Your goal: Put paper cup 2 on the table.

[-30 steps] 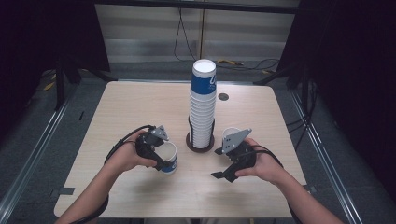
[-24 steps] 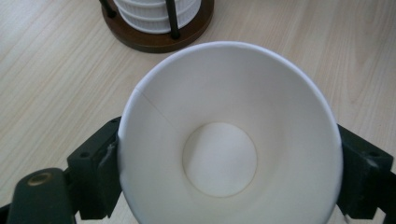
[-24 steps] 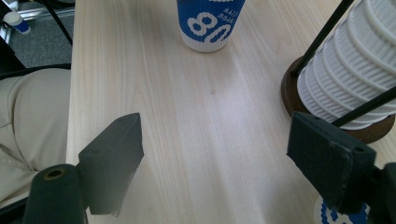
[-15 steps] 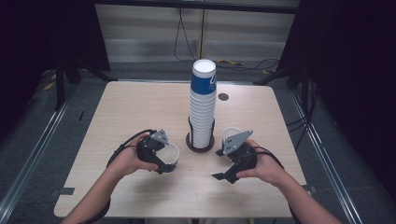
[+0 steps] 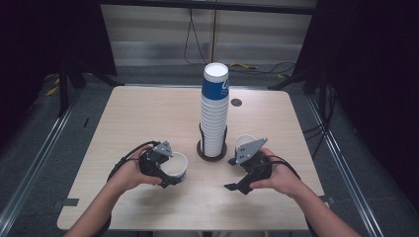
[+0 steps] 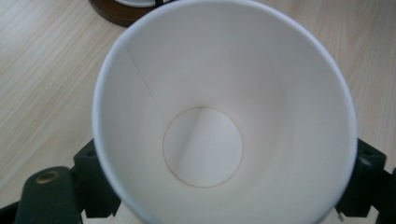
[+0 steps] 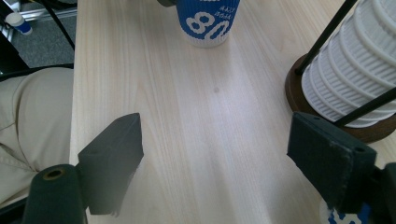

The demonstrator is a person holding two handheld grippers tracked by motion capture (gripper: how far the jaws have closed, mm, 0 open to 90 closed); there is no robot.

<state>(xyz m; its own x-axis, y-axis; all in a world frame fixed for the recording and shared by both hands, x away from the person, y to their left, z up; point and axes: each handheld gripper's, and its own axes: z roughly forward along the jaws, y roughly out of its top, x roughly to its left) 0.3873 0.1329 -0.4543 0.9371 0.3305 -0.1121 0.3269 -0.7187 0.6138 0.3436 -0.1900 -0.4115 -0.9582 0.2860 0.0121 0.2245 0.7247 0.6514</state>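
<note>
Left gripper (image 5: 170, 174) jaws just closing, clamped on paper cup (image 5: 174, 167) left of cup stack (image 5: 214, 112), right gripper (image 5: 237, 174) jaws apart, empty, right of stack, second cup (image 5: 244, 143) beside it, open bench (image 5: 148, 116) behind stack to far edge.

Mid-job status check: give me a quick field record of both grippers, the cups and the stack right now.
left gripper: jaws have just been closing, clamped on blue-and-white paper cup
right gripper: open, nothing between jaws, over light wooden table
cup stack: tall, ribbed white paper cups, blue one on top, upright in round dark wooden holder
second paper cup: beside right gripper
</note>
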